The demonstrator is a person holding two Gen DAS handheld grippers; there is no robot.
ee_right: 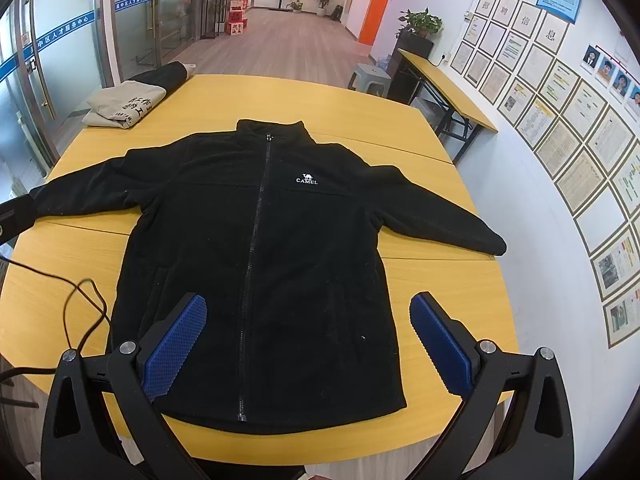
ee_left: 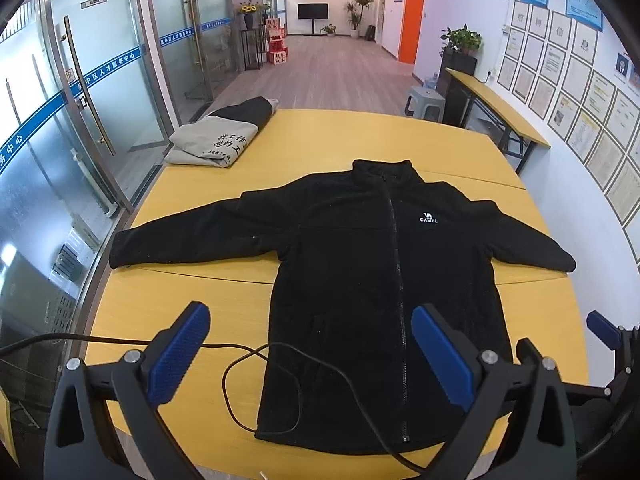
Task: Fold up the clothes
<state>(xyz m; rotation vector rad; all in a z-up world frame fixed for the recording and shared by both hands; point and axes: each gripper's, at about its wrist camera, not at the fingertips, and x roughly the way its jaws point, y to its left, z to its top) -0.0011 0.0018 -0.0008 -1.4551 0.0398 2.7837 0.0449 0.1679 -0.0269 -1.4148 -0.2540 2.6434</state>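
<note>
A black fleece jacket (ee_left: 360, 264) (ee_right: 272, 240) lies flat and face up on the yellow table (ee_left: 360, 132) (ee_right: 320, 96). It is zipped, with both sleeves spread out sideways and the collar at the far end. My left gripper (ee_left: 310, 316) hangs open above the hem's left half, nothing between its blue pads. My right gripper (ee_right: 308, 308) hangs open above the hem's right half, also with nothing in it. One blue pad (ee_left: 602, 330) of the right gripper shows at the right edge of the left wrist view.
A folded grey and black garment (ee_left: 216, 136) (ee_right: 124, 108) sits at the table's far left corner. A thin black cable (ee_left: 260, 356) (ee_right: 88, 300) loops over the near left tabletop and the jacket's hem. Glass doors stand left; a second table (ee_left: 496, 108) and a stool (ee_left: 426, 100) stand right.
</note>
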